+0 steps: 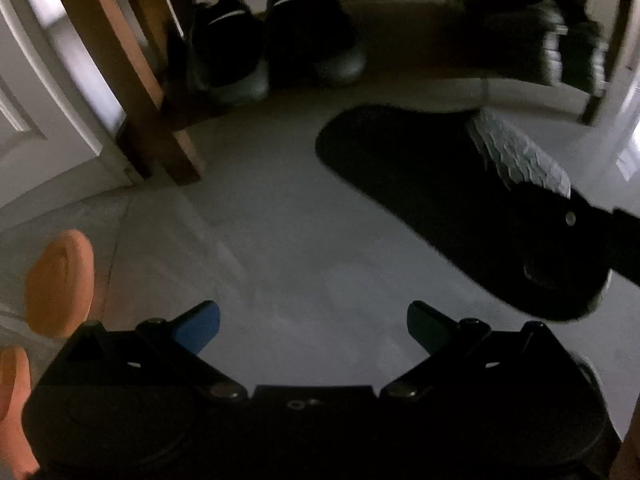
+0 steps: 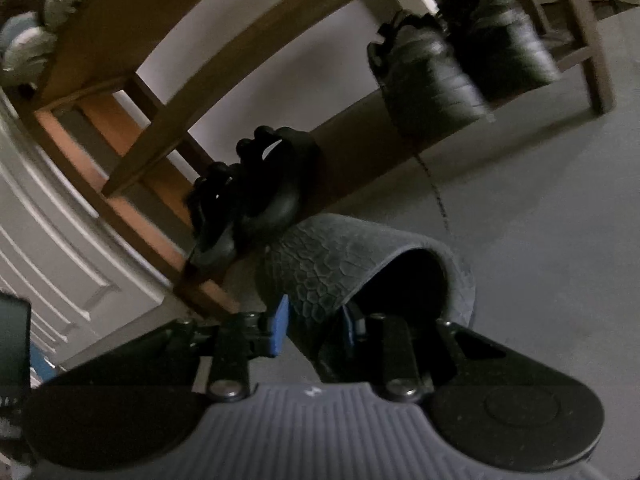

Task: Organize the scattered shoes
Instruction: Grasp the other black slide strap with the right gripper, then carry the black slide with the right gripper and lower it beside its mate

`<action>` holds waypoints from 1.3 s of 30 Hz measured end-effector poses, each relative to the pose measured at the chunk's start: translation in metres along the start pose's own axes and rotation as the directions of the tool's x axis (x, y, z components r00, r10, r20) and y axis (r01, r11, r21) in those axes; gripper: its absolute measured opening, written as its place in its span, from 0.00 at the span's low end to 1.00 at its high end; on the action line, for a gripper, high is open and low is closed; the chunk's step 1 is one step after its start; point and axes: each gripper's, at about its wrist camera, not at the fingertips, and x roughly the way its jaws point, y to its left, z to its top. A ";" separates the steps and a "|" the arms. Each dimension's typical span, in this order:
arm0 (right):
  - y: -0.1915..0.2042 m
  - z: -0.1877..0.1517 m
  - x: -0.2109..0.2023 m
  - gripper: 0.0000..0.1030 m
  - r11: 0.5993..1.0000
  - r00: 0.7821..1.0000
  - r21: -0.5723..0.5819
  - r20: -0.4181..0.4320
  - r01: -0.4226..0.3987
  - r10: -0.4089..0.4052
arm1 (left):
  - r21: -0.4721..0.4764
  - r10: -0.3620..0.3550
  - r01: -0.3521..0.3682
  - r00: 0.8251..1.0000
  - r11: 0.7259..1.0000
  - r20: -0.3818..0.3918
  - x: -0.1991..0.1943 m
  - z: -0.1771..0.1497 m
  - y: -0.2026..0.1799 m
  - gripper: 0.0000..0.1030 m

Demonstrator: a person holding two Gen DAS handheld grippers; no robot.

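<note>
Two shoe pairs (image 2: 256, 192) on rack (image 2: 352, 136), gray floor (image 2: 540, 220).

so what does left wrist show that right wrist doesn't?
Left wrist only: the open, empty left gripper, an orange-gloved hand, and the dark flat sole of the slipper.

Right wrist only: the right gripper pinching the grey textured rubber slipper's strap, plus pale blue-white shoes on the upper shelf.

Both: the brown wooden shoe rack, black sneaker pair on its bottom shelf, grey floor.
</note>
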 end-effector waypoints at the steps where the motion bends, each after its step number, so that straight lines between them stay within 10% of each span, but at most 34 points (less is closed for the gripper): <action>1: -0.002 -0.003 -0.015 0.30 1.000 1.000 0.006 -0.002 0.007 -0.007 | 0.017 -0.015 0.015 1.000 1.000 -0.002 -0.012 -0.007 -0.011 0.98; 21: -0.071 -0.094 -0.284 0.30 0.960 0.946 0.116 0.176 0.253 -0.271 | 0.236 -0.139 0.120 0.988 0.964 0.068 -0.125 -0.119 -0.173 0.98; 39: -0.123 -0.157 -0.255 0.31 0.966 0.975 0.143 0.014 0.217 -0.221 | 0.278 -0.105 0.109 0.994 0.954 -0.027 -0.098 -0.137 -0.208 0.98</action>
